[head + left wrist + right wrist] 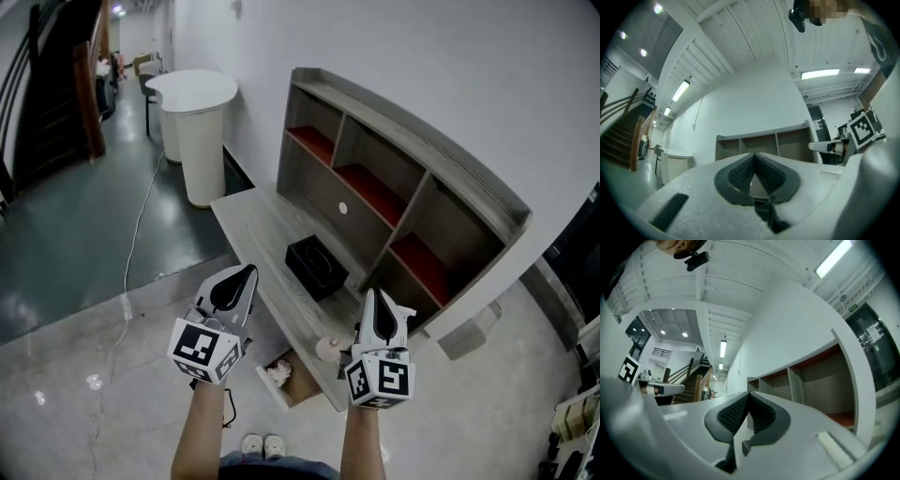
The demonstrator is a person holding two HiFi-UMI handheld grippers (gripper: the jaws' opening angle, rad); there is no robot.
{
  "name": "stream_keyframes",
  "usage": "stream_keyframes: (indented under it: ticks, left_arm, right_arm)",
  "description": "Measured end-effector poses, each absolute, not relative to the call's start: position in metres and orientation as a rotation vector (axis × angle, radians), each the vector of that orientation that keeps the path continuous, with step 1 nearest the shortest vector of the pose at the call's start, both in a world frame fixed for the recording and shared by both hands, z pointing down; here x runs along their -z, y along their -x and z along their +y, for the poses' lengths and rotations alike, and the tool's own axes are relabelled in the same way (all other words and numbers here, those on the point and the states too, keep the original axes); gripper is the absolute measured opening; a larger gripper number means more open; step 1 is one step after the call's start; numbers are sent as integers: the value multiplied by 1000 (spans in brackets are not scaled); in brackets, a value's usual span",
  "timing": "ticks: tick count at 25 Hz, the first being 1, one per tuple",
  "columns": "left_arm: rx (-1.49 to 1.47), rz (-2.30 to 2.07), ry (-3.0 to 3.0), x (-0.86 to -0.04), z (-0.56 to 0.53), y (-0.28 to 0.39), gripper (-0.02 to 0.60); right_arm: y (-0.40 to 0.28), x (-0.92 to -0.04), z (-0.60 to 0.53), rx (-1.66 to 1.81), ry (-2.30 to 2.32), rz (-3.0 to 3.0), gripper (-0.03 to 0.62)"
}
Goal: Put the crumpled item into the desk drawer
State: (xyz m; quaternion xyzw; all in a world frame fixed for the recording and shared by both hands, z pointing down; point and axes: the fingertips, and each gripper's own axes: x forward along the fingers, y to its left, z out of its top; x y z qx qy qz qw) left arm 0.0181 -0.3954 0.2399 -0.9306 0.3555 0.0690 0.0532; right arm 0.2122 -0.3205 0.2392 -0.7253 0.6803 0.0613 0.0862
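In the head view a white crumpled item [278,373] lies inside an open drawer [306,382] that sticks out under the near end of the grey desk [253,225]. My left gripper [246,273] hangs above the floor to the left of the desk edge, higher than the drawer, with its jaws together and empty. My right gripper [375,296] hovers over the desk's near corner, shut with nothing held. The left gripper view shows the left gripper [753,155] with its pads meeting, pointing level at the shelf unit. In the right gripper view the right gripper [748,394] is likewise shut and empty.
A black box [316,266] sits on the desk before the grey shelf unit [403,187] with red-lined compartments. A small pinkish round object [327,349] rests at the desk's near corner. A white round counter [197,122] stands beyond the desk. A cable [141,225] runs across the floor.
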Motion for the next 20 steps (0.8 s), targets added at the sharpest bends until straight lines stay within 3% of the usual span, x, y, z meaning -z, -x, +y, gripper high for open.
stream_keyframes:
  ticks: [20]
  left_arm:
    - [-186,1027,2822,-237,-371,-31,5]
  right_arm:
    - [-227,-232,-296,-204,2157,2011,9]
